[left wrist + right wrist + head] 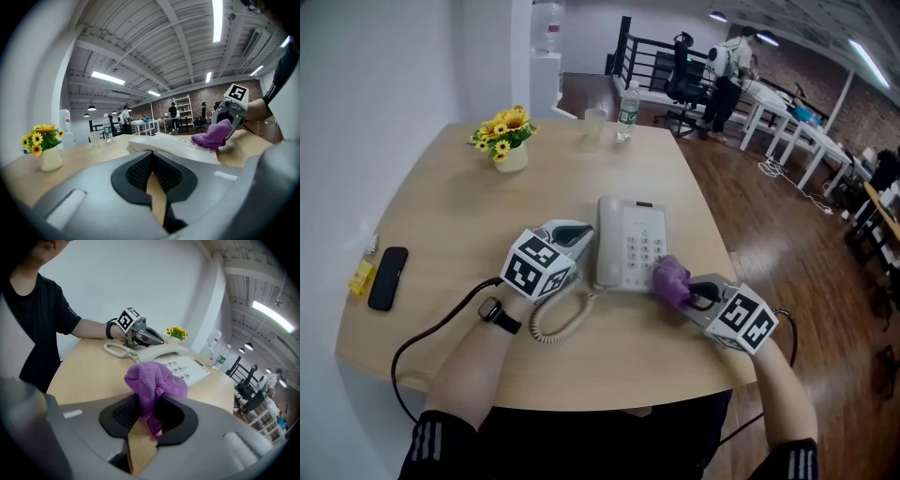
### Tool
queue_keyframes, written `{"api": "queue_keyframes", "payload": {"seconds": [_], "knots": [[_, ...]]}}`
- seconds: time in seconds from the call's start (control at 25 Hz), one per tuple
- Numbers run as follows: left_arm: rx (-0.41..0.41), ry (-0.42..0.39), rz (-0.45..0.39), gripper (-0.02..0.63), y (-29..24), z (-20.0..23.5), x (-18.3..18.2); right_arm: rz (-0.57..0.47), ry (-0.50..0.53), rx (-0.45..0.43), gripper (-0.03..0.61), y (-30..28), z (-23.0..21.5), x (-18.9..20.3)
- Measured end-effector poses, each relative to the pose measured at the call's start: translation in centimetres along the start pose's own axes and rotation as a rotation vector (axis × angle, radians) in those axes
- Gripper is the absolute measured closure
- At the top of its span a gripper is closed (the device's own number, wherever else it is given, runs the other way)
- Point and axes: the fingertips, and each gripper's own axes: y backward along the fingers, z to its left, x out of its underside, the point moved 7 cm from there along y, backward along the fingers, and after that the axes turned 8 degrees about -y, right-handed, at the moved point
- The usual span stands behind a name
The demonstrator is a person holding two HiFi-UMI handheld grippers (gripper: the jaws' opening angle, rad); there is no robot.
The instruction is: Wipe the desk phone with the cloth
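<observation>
The white desk phone point(628, 242) lies at the middle of the wooden table, its handset point(608, 239) in the cradle on its left side. My right gripper point(690, 287) is shut on a bunched purple cloth point(669, 277), which rests on the phone's near right corner beside the keypad. In the right gripper view the cloth point(153, 381) bulges out of the gripper point(148, 405), with the phone point(181, 363) just beyond. My left gripper point(581, 241) is shut with nothing in it, its tip at the phone's left side. From the left gripper point(151, 162), I see the phone point(173, 143) and cloth point(213, 135).
The coiled cord point(558, 319) loops toward the near edge. A black mobile phone point(387, 277) and a yellow item point(362, 277) lie at the left edge. A pot of yellow flowers point(510, 141), a cup point(594, 124) and a water bottle point(626, 111) stand at the far side.
</observation>
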Motion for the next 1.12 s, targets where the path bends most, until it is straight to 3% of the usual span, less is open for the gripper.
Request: {"api": "queue_keyframes", "payload": {"seconds": [0.12, 0.32, 0.44, 0.56, 0.68, 1.12], "knots": [[0.000, -0.003, 0.001, 0.620, 0.0, -0.1, 0.0, -0.074, -0.006, 0.057, 0.471, 1.5, -1.8, -2.0], [-0.002, -0.003, 0.001, 0.620, 0.0, -0.1, 0.0, -0.210, -0.077, 0.189, 0.469, 2.2, -8.7, -7.3], [-0.002, -0.002, 0.001, 0.620, 0.0, 0.0, 0.0, -0.198, -0.111, 0.226, 0.469, -0.1, -12.1, -9.3], [0.000, 0.000, 0.000, 0.620, 0.0, -0.1, 0.1, -0.116, -0.146, 0.223, 0.469, -3.8, -13.7, -9.1], [0.002, 0.002, 0.000, 0.620, 0.0, -0.1, 0.0, -0.041, -0.153, 0.174, 0.470, -6.6, -13.1, -7.6], [0.000, 0.004, 0.000, 0.620, 0.0, 0.1, 0.0, -0.040, -0.014, -0.018, 0.471, -3.5, -1.6, -2.8]]}}
